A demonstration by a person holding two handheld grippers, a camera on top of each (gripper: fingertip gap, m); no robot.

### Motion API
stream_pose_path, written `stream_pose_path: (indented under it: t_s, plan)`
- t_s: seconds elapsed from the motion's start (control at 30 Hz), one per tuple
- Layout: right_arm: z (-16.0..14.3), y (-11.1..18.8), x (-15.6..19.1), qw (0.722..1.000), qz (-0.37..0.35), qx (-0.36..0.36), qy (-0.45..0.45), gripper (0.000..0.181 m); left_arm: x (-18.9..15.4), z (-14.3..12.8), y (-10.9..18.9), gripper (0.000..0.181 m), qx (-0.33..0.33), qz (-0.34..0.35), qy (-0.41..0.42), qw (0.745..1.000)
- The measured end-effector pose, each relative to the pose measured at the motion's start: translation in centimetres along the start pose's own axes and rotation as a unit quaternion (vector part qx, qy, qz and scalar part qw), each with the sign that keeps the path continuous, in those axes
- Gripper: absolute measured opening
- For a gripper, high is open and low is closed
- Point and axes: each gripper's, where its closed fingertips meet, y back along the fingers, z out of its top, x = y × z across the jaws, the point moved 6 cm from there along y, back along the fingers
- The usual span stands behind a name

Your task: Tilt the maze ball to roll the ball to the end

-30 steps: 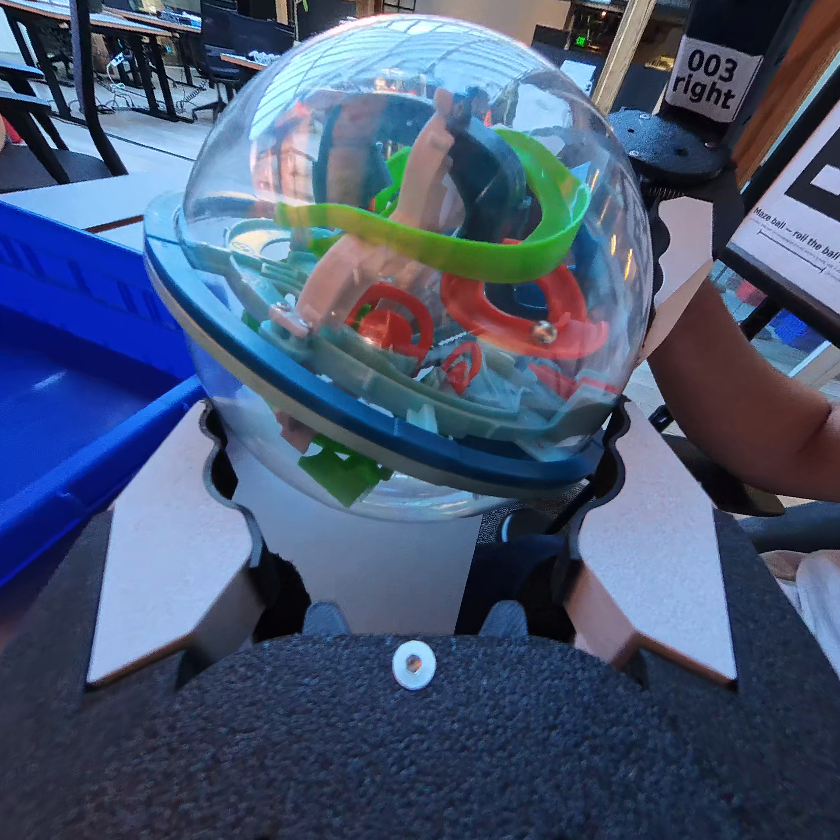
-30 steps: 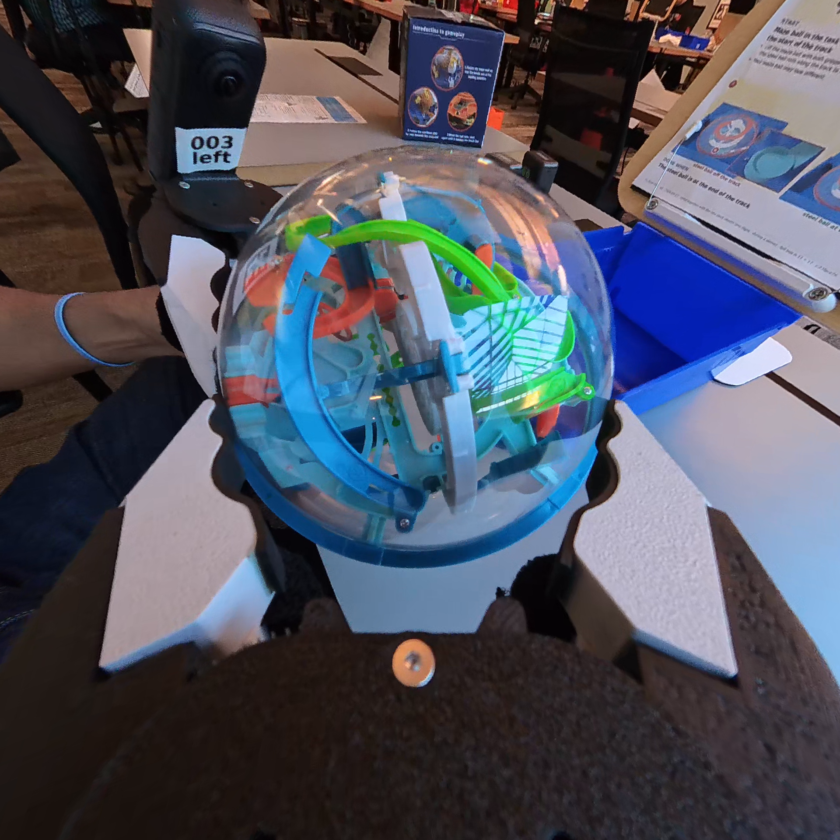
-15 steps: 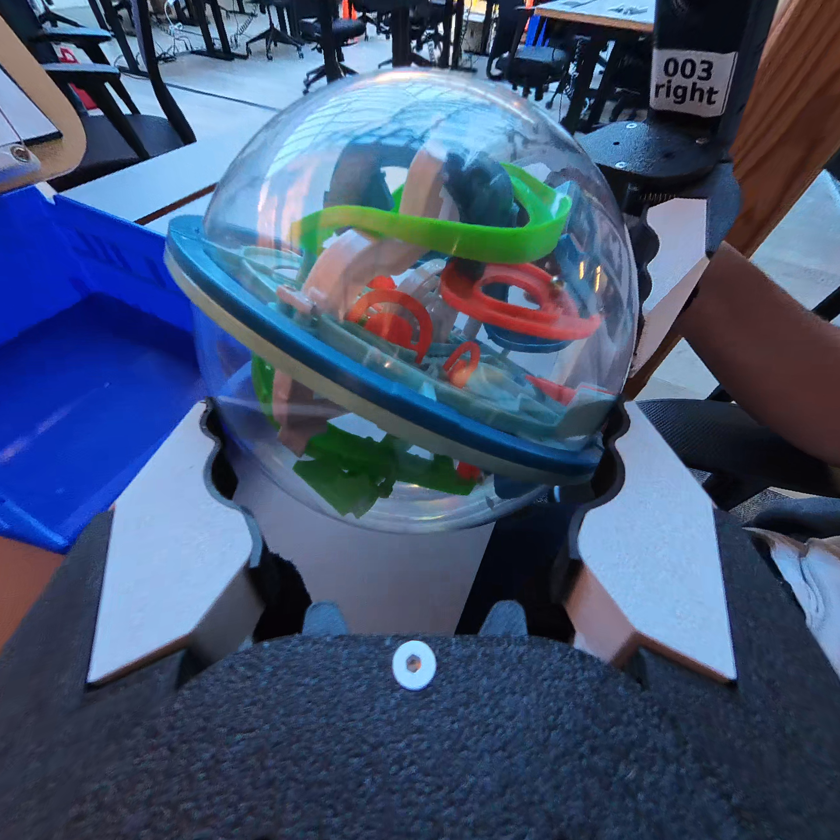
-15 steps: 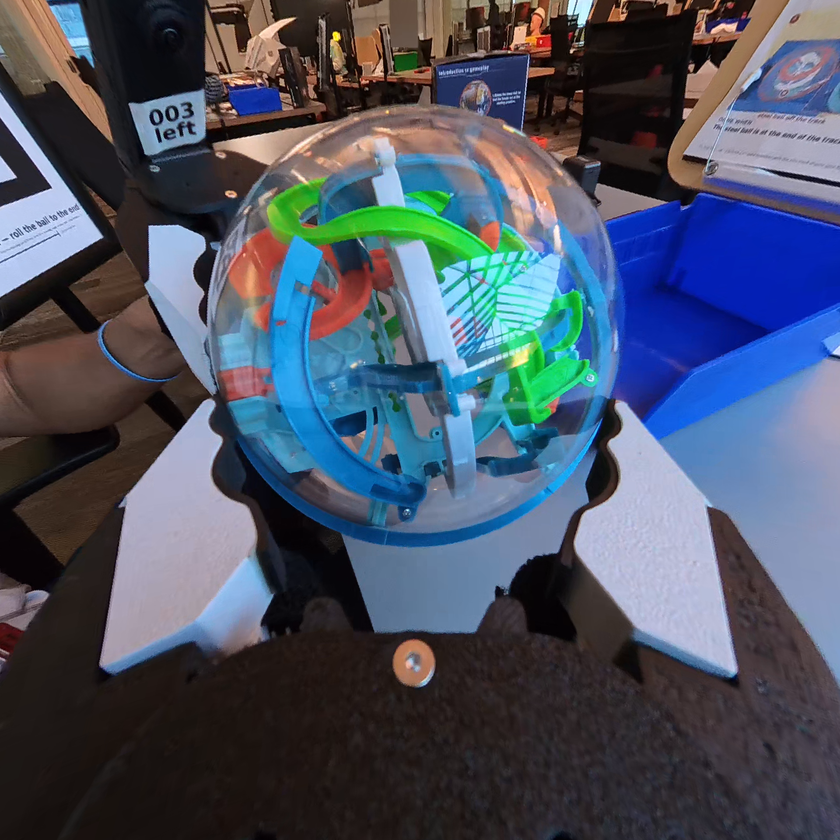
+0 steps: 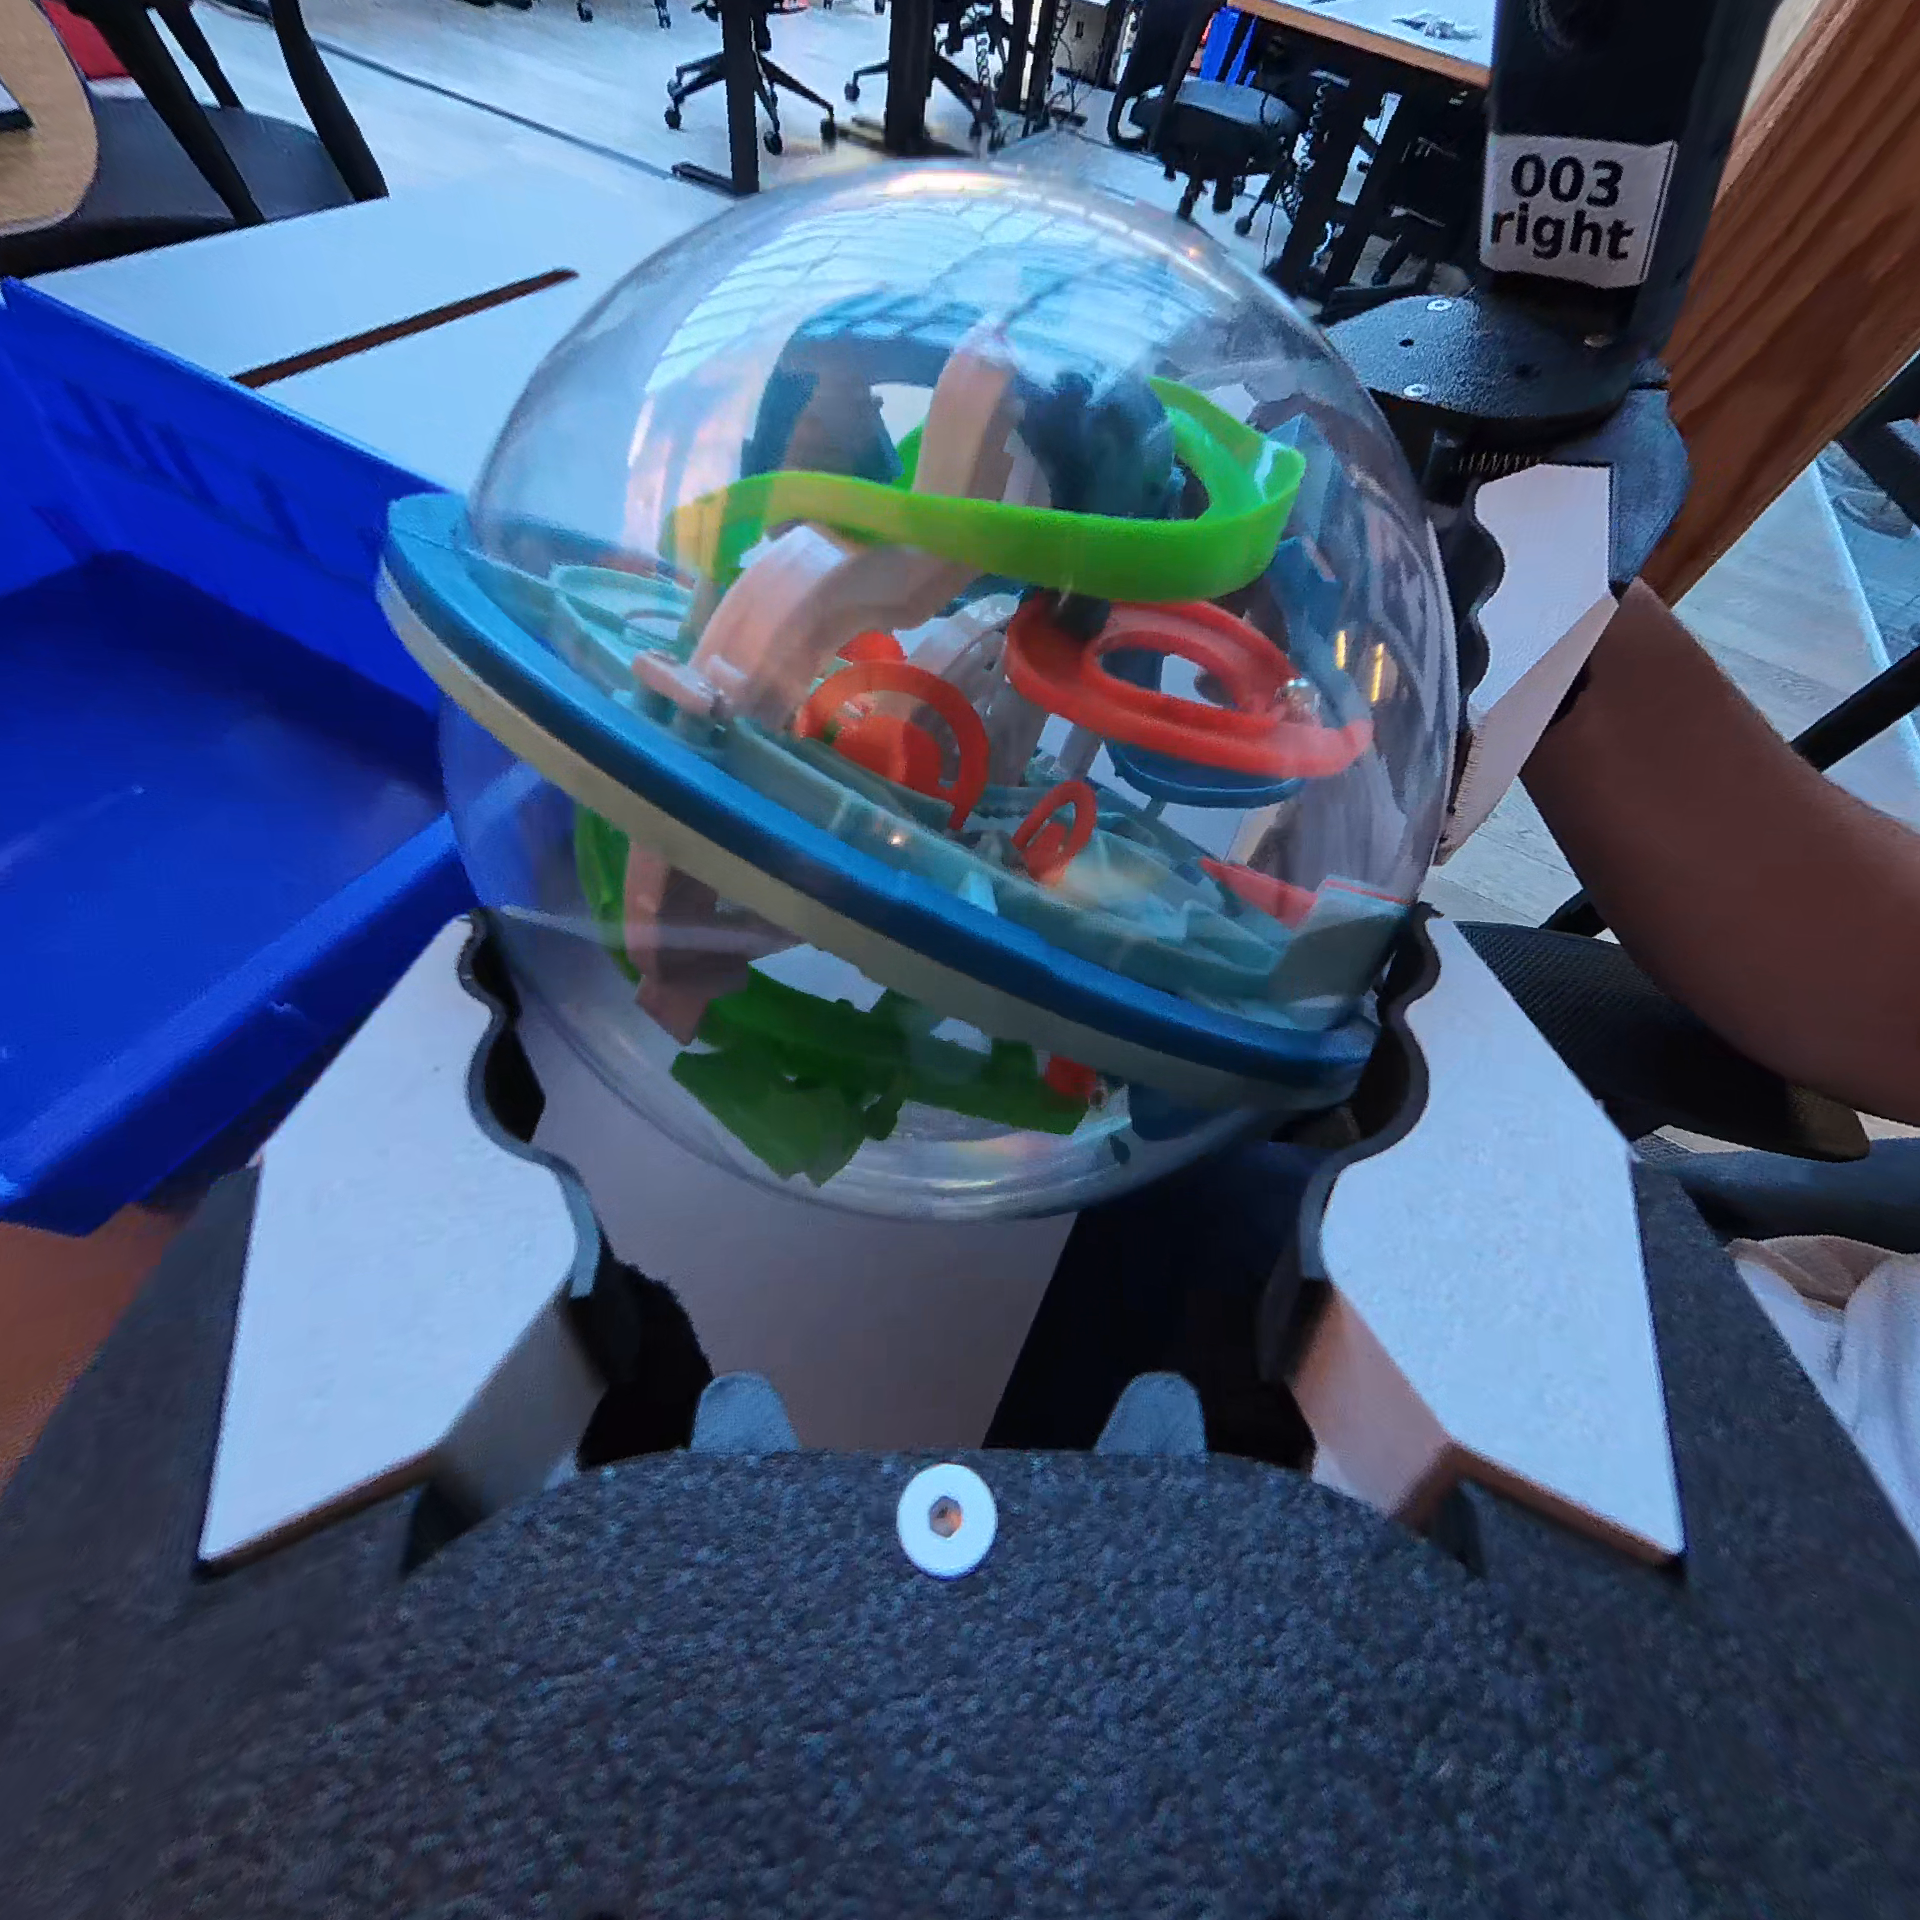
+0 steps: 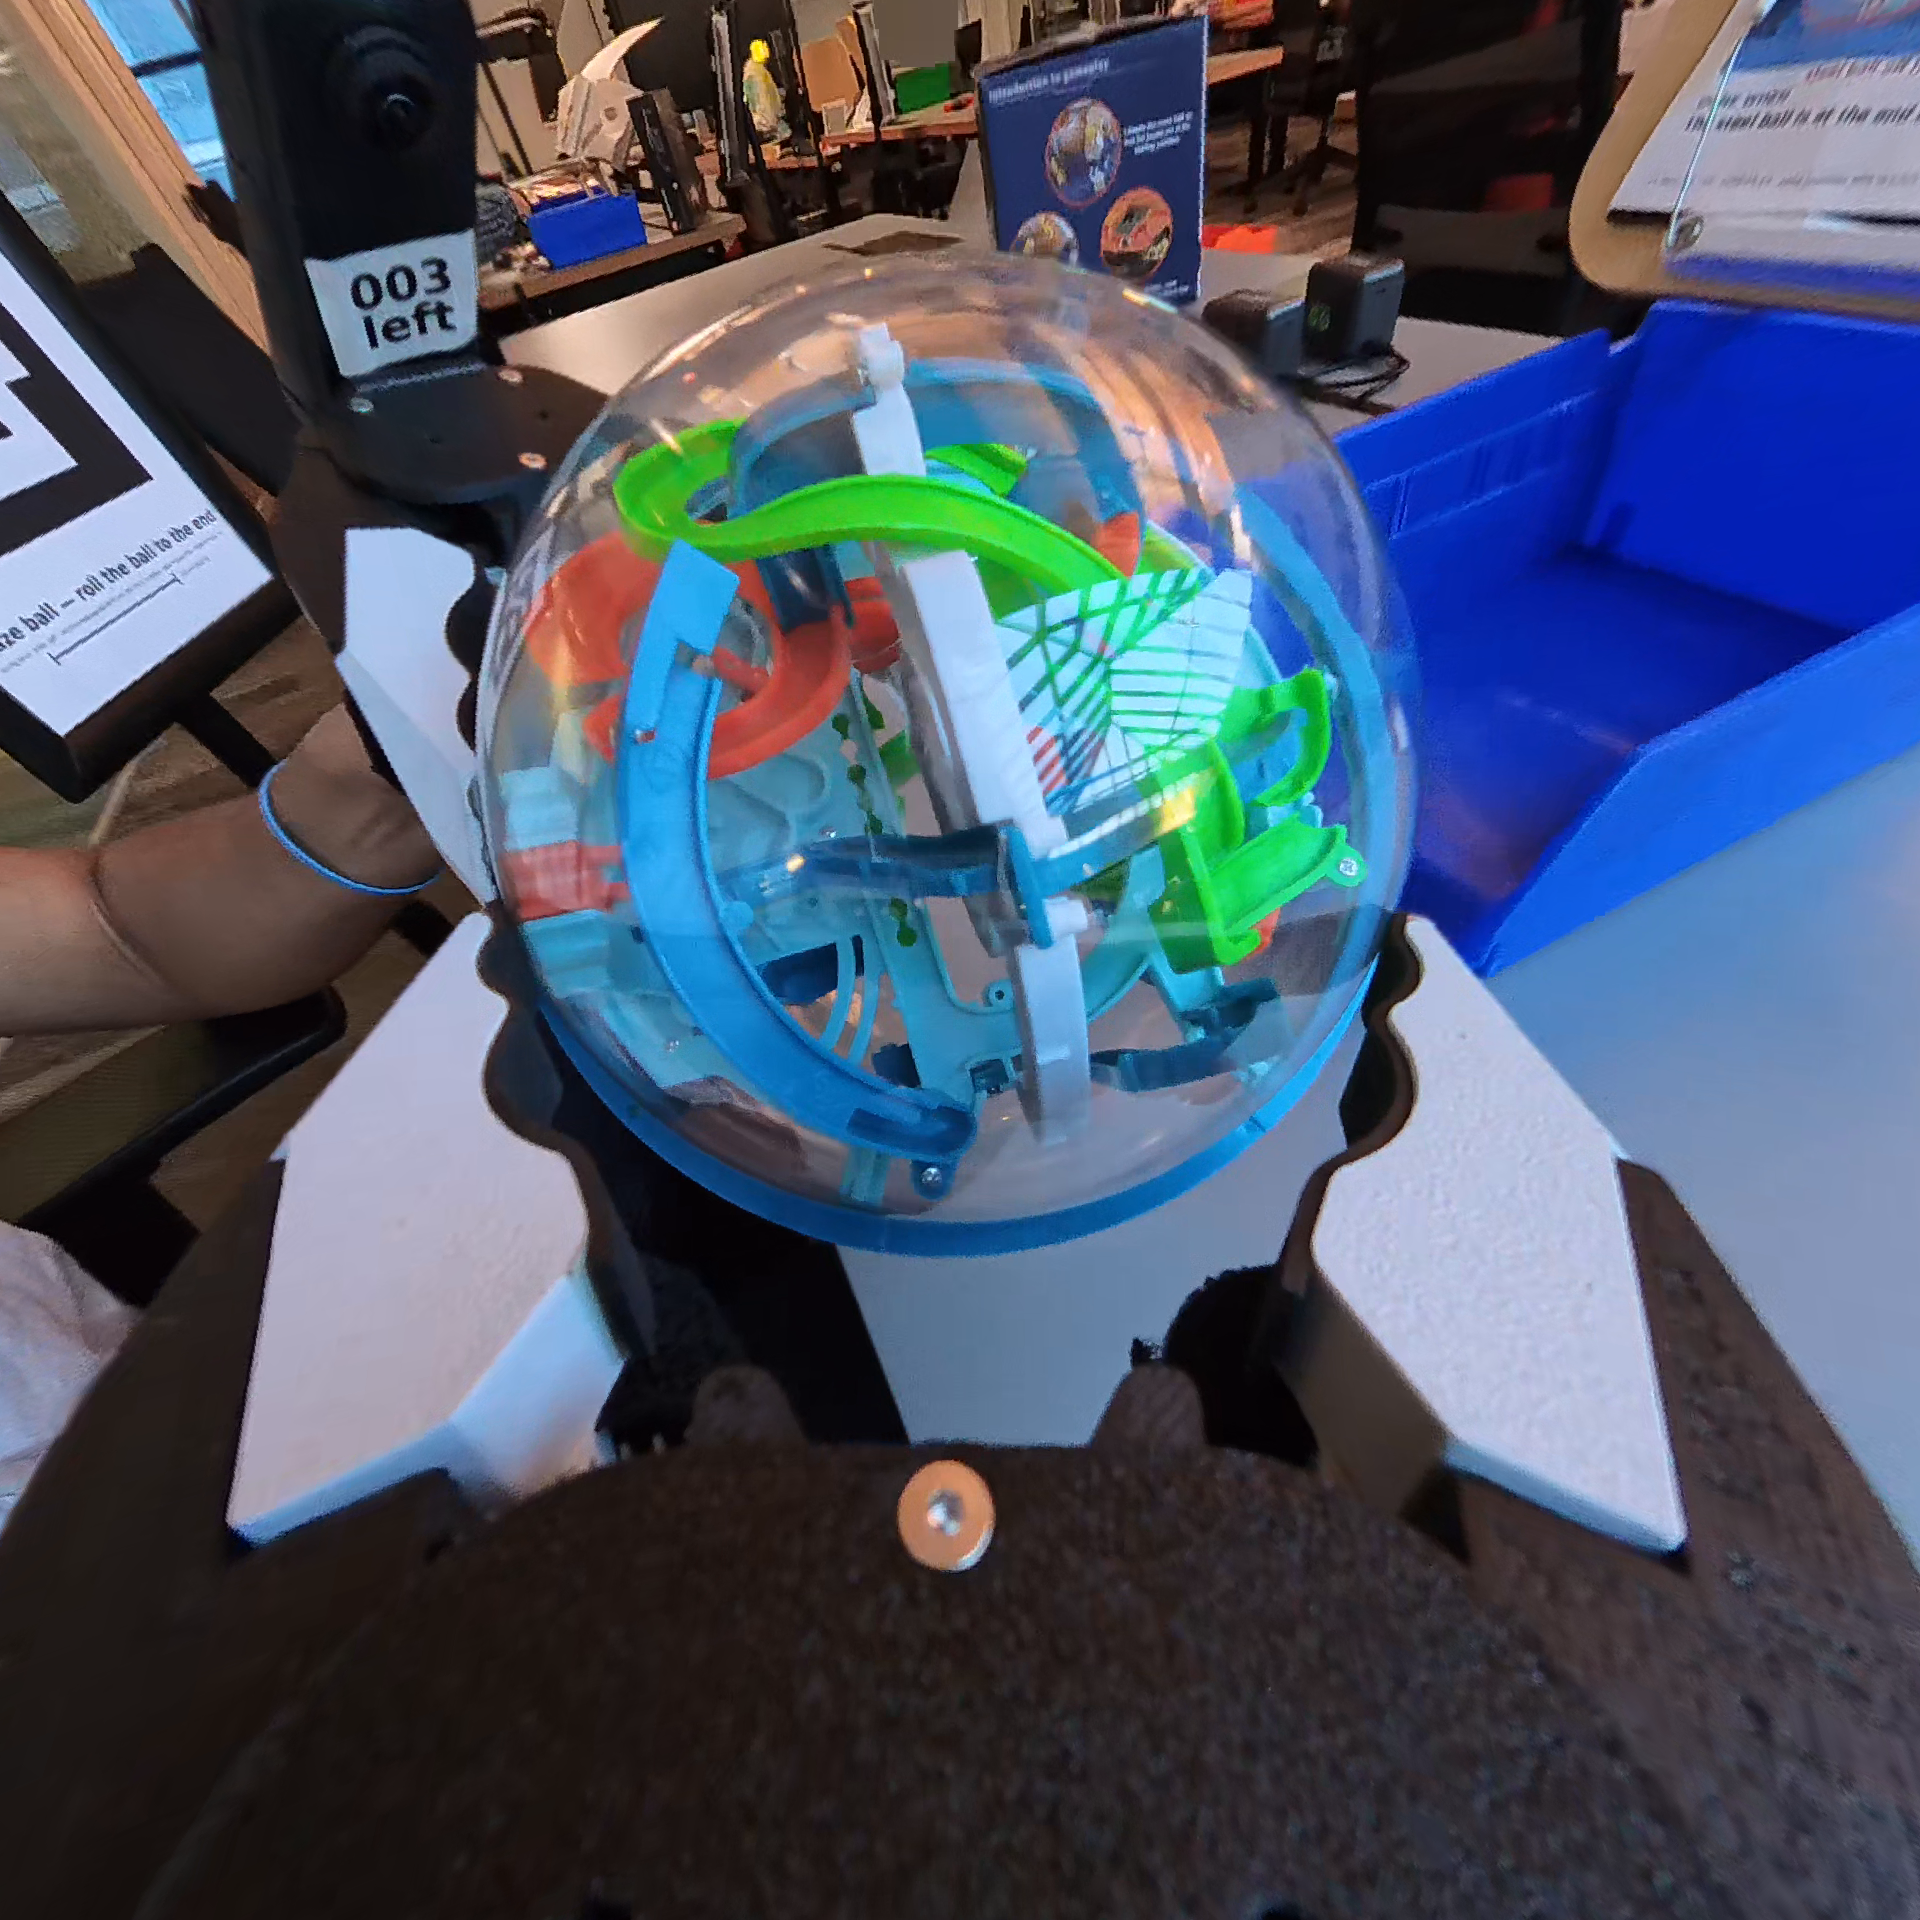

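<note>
Steel ball point(image 5: 1299, 694) rolled rightward along red track point(image 5: 1174, 686).

The left gripper point(image 5: 940, 1029) clasps the clear maze ball point(image 5: 935, 686), its blue rim tilted down to the right. A small steel ball point(image 5: 1297, 694) sits on the orange track point(image 5: 1174, 691). A blue bin point(image 5: 156, 831) lies left.

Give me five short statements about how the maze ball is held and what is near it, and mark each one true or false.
1. The left hand-held gripper and the right hand-held gripper both grip the maze ball. True.
2. The maze ball rests inside the blue bin. False: it is held beside the bin.
3. The small steel ball sits on a red track. True.
4. The sphere's shell is opaque. False: it is clear.
5. The sphere's blue rim lies level. False: it slants.
</note>
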Motion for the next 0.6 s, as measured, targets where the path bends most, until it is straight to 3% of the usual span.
stream_pose_path:
  t_s: [0.2, 0.4, 0.6]
  plan:
    - [-1.3, 0.0, -1.1, 0.996, 0.032, 0.032, -0.081, 0.152, -0.1, -1.1, -1.1, 0.157, 0.036, -0.011, 0.092, 0.995]
    - [-3.6, -0.5, -1.8, 0.991, 0.069, 0.057, -0.103, 0.152, -0.3, -1.7, -1.8, 0.157, 0.058, 0.027, 0.050, 0.997]
    - [-3.2, -0.1, -2.0, 0.992, 0.049, 0.065, -0.098, 0.152, -0.2, -2.3, -2.5, 0.157, 0.059, 0.003, 0.090, 0.994]
